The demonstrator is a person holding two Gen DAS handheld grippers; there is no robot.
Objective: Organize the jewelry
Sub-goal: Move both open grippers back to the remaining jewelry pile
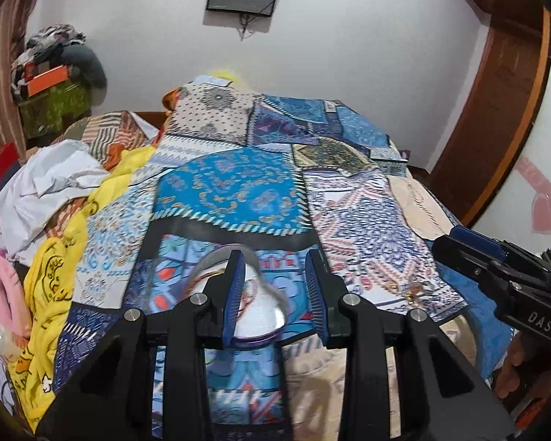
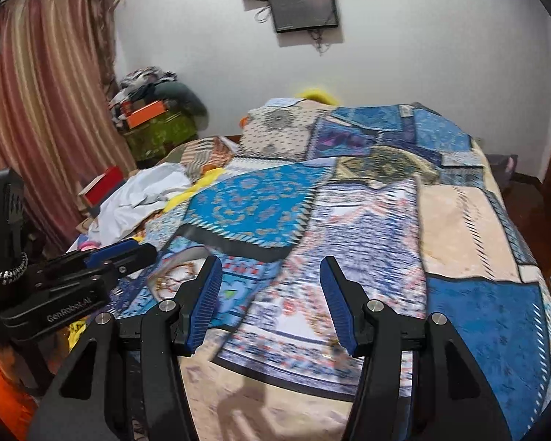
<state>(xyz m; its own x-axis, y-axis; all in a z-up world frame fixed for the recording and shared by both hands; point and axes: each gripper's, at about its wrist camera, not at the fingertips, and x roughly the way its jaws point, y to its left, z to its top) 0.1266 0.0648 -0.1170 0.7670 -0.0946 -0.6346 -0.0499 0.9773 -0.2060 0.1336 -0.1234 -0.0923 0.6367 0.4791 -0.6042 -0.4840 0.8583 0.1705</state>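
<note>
A clear round plastic container (image 1: 249, 305) holding red and gold bangles lies on the patterned bedspread (image 1: 367, 220), just ahead of my left gripper (image 1: 275, 261). The left jaws are open, and the left blue finger (image 1: 233, 294) overlaps the container's rim. Small gold jewelry pieces (image 1: 411, 292) lie on the spread to the right. My right gripper (image 2: 272, 268) is open and empty above the spread, with gold jewelry (image 2: 334, 345) by its right finger. The container with bangles shows in the right wrist view (image 2: 176, 275), beside the left gripper's body (image 2: 73, 286). The right gripper's body shows at the left wrist view's right edge (image 1: 503, 275).
A heap of white and yellow clothes (image 1: 55, 202) lies on the bed's left side. A pile of boxes and clothes (image 2: 154, 117) stands in the far corner by the striped curtain (image 2: 36, 92). A screen (image 2: 305, 7) hangs on the wall. A wooden door frame (image 1: 496, 110) is at right.
</note>
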